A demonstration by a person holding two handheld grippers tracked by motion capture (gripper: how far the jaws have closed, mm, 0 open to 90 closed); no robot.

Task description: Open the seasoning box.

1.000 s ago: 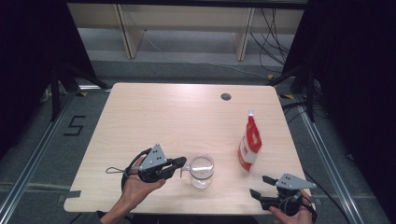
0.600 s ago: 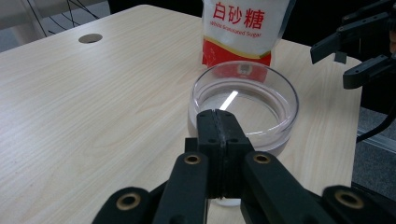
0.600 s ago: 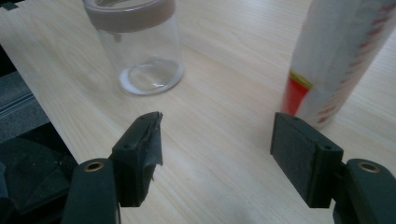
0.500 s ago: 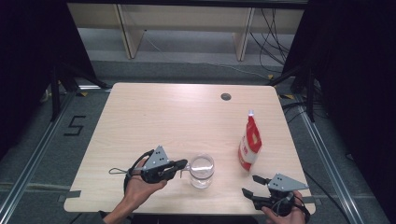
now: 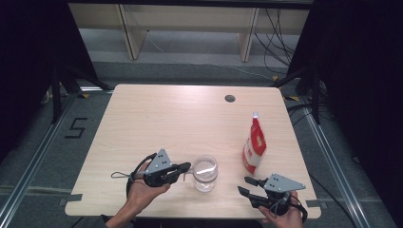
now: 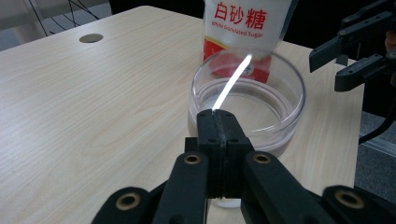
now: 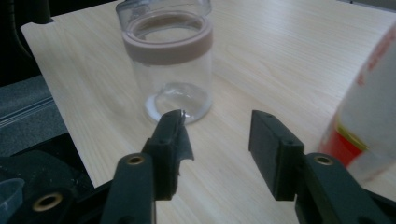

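Left gripper (image 6: pixel 219 122) pinches what looks like a spoon handle (image 6: pixel 232 80) inside the jar (image 5: pixel 206 173), right gripper (image 7: pixel 217 135) half-closed and empty — a careless sideways tug could tip the jar.

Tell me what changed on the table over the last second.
The right claw slid left along the near edge toward the jar; its jaws have just been closing, with nothing between them. The left claw stayed shut on the white spoon handle reaching into the jar. The jar and the sugar pouch kept their places.
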